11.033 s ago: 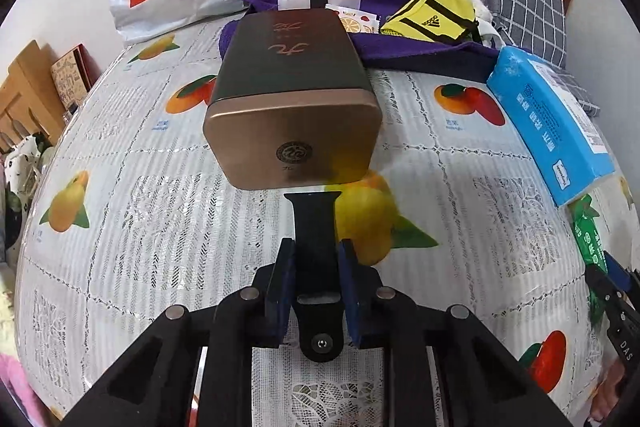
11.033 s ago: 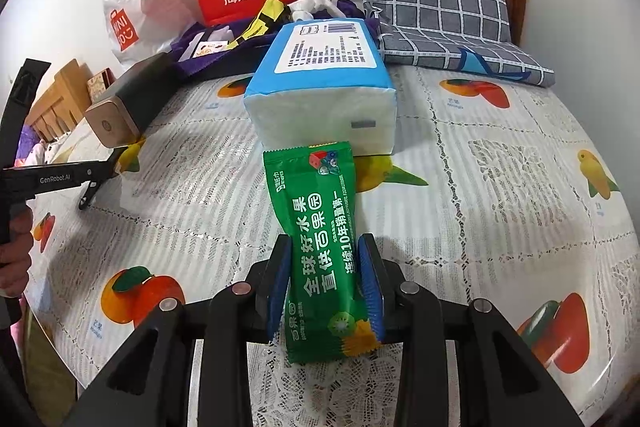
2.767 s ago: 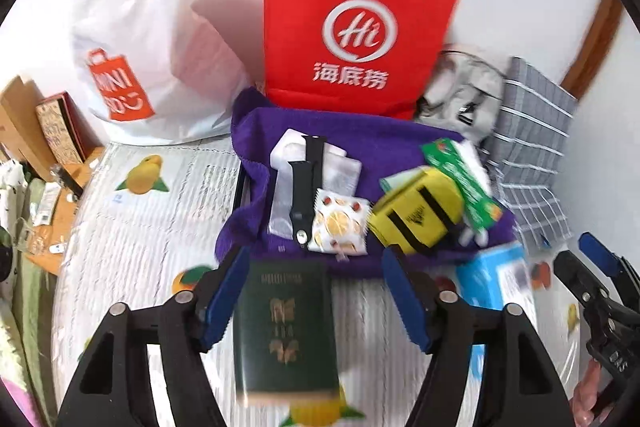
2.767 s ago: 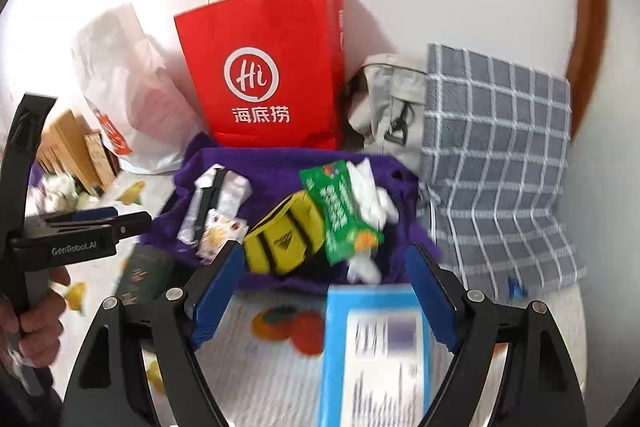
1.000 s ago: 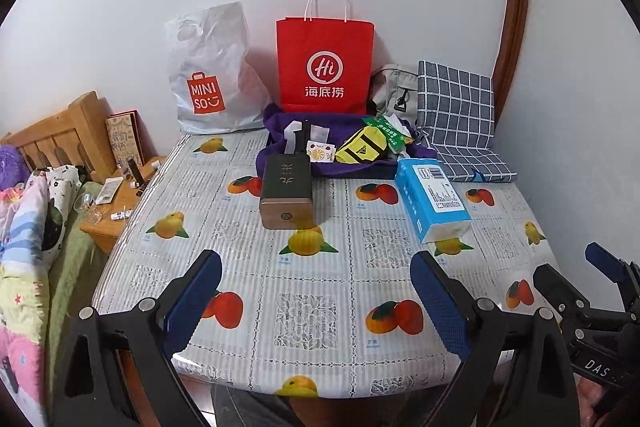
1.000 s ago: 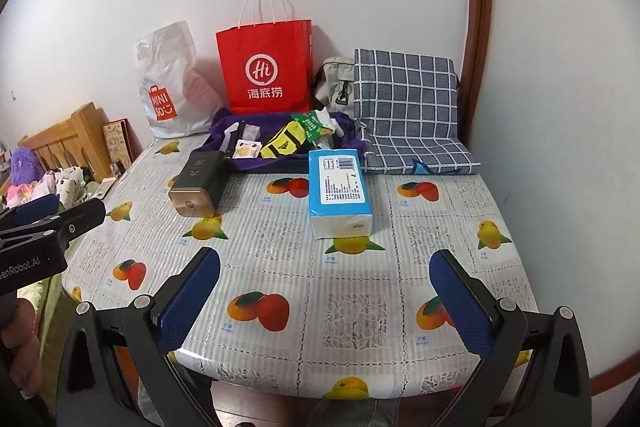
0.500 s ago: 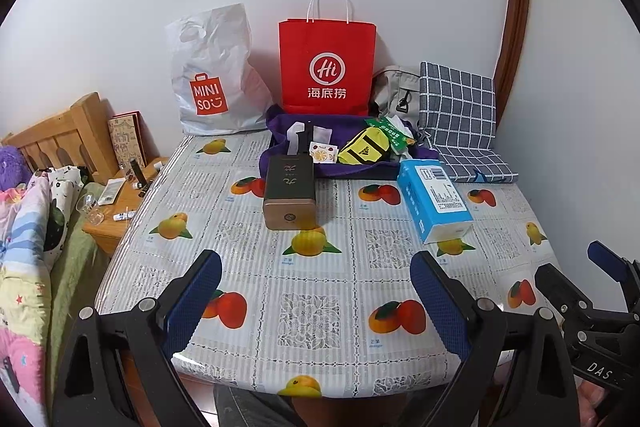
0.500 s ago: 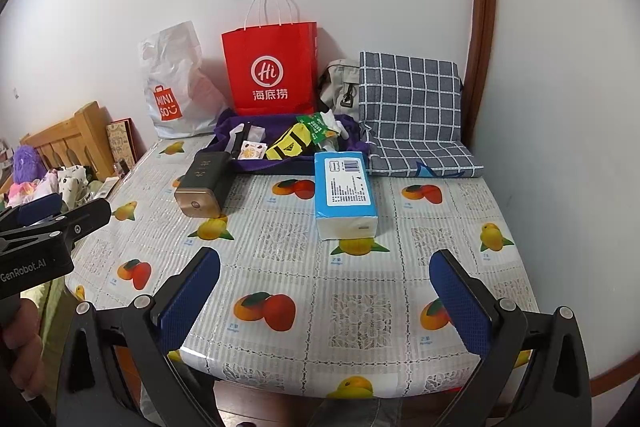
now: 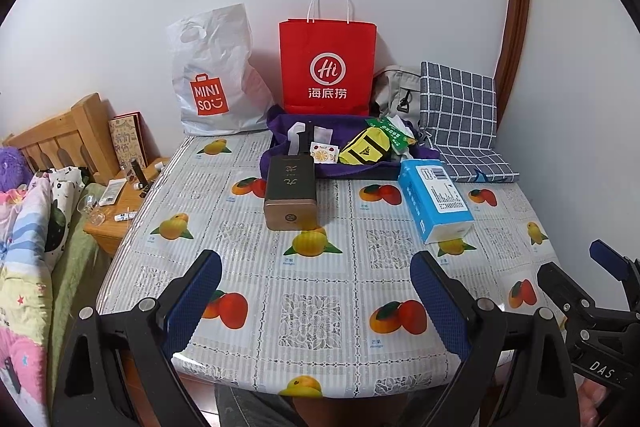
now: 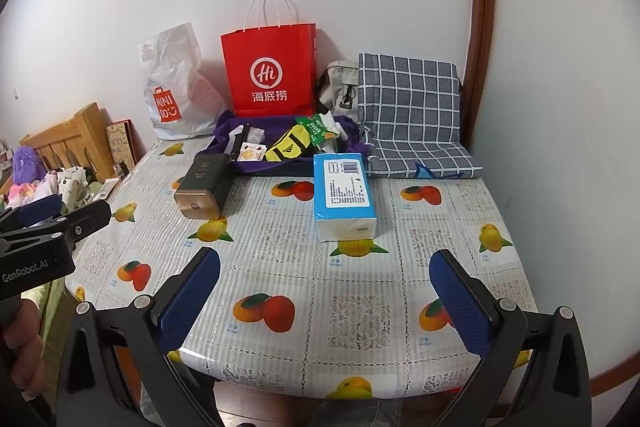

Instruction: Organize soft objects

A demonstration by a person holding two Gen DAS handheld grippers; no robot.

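A purple cloth bag (image 9: 276, 147) (image 10: 224, 131) lies at the table's far side. In it are a green snack pouch (image 9: 390, 135) (image 10: 316, 131), a yellow pouch (image 9: 366, 147) (image 10: 290, 145), a small fruit-print packet (image 9: 323, 153) and a black strap. A blue tissue pack (image 9: 436, 203) (image 10: 344, 195) and a dark box with a bronze end (image 9: 290, 193) (image 10: 202, 187) lie on the table in front of the bag. My left gripper (image 9: 316, 297) and right gripper (image 10: 324, 293) are both wide open and empty, held back over the table's near edge.
A red paper bag (image 9: 328, 67), a white MINISO bag (image 9: 212, 79), a grey backpack (image 9: 394, 91) and a checked cushion (image 9: 460, 115) stand along the wall. A wooden bedside stand (image 9: 116, 203) and bedding lie left. The fruit-print tablecloth (image 9: 312, 307) covers the table.
Both grippers, which earlier held the strap and the green pouch, are open and have pulled far back from the bag. In the last second the view barely shifted.
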